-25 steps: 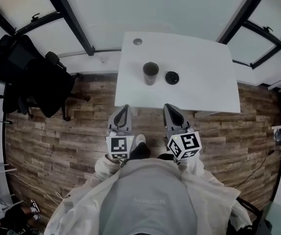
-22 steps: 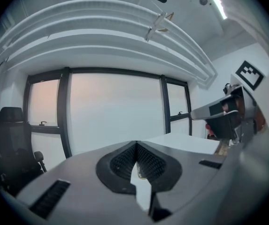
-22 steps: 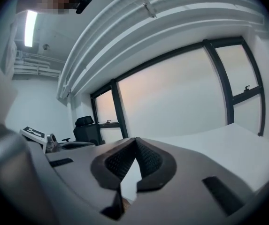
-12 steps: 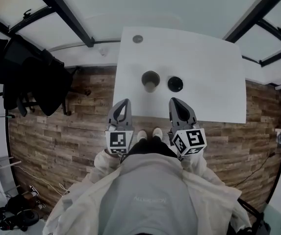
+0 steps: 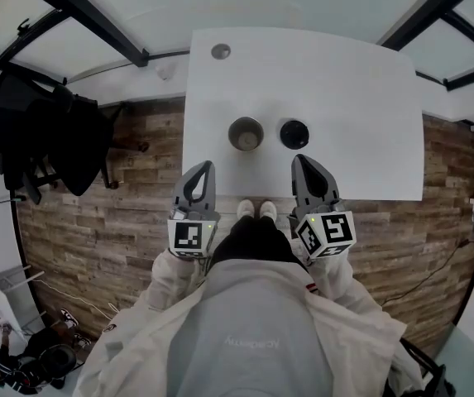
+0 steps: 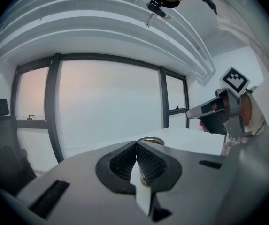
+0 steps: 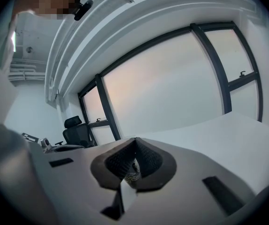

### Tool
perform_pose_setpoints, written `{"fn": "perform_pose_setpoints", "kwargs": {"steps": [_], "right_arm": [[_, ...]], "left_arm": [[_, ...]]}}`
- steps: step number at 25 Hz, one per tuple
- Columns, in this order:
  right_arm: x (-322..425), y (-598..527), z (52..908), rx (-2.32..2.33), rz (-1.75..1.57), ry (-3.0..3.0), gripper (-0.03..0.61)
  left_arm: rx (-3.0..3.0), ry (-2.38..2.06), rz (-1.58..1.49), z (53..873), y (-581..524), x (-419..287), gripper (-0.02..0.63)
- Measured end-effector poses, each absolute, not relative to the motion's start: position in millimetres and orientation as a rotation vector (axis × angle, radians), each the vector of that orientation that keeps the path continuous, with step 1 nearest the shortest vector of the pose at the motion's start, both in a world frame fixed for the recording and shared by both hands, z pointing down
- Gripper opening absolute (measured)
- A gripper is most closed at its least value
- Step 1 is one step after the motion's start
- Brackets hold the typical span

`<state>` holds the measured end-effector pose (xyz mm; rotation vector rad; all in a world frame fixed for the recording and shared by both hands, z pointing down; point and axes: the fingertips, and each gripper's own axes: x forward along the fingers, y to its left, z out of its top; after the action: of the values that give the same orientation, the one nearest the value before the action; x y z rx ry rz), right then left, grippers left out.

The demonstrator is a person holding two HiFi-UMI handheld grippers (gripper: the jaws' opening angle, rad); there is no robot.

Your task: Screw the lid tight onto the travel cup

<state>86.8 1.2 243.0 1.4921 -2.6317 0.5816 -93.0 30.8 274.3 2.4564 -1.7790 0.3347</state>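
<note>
A white worktop (image 5: pixel 361 98) stands by dark-framed windows, above a wood-plank floor (image 5: pixel 112 213). On it the travel cup (image 5: pixel 246 133) stands upright, its long axis vertical and its open mouth up. The black lid (image 5: pixel 294 133) lies flat to its right, not touching it. The left tongs (image 5: pixel 204 165) and right tongs (image 5: pixel 299 160) are closed and empty over the near edge.

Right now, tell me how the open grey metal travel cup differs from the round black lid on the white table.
The travel cup is grey with an open mouth; the lid is solid black. The cup stands upright; the lid lies flat and low. The cup sits left of the lid. Both are round, apart, and untouched on the table.
</note>
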Motion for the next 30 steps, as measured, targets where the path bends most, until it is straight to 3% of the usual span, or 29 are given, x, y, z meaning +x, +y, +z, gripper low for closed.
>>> {"fn": "perform_pose_setpoints", "kwargs": {"steps": [5, 6, 8, 15, 30], "right_arm": [[88, -8, 262, 1.518, 0.586, -2.617, 0.020], [89, -10, 266, 1.530, 0.588, -2.611, 0.020], [93, -13, 274, 1.550, 0.596, -2.600, 0.020], [108, -17, 307, 1.581, 0.627, -2.545, 0.020], [121, -26, 348, 1.592, 0.663, -2.475, 0.020]], "left_arm": [[2.455, -1.686, 0.307, 285, 22, -89, 0.015], [2.477, -1.643, 0.294, 291, 21, -84, 0.066], [2.514, -1.558, 0.263, 300, 17, -75, 0.231], [2.648, -1.413, 0.265, 342, -5, -44, 0.475], [2.702, -1.355, 0.166, 382, -64, -11, 0.495]]}}
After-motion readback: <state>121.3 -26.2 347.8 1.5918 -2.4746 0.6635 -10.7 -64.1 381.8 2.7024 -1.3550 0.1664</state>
